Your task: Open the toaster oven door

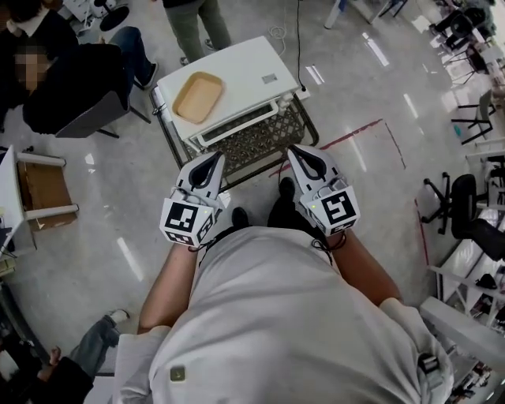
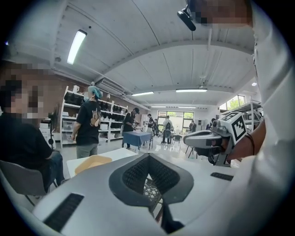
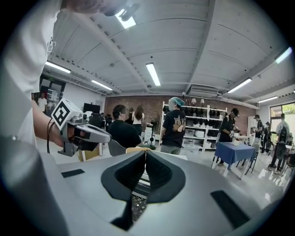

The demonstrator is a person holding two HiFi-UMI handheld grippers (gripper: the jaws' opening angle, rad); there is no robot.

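Observation:
A white toaster oven [image 1: 237, 75] stands on a wire-mesh cart [image 1: 264, 142] straight ahead, with a tan tray [image 1: 197, 96] on its top. Its front bar handle [image 1: 237, 126] faces me. My left gripper [image 1: 214, 161] is shut and empty, short of the cart's near left edge. My right gripper [image 1: 295, 152] is likewise shut and empty, near the cart's right corner. In the left gripper view the shut jaws [image 2: 148, 156] point over the tan tray [image 2: 92, 162], and the right gripper [image 2: 189, 138] shows beside them. The right gripper view shows its shut jaws [image 3: 145, 152] and the left gripper [image 3: 107, 137].
A seated person in black [image 1: 71, 87] is left of the cart, another stands behind it [image 1: 197, 24]. A cardboard box [image 1: 43, 189] on a stand sits at the left. Office chairs [image 1: 465, 209] are at the right. Red tape [image 1: 371, 130] marks the floor.

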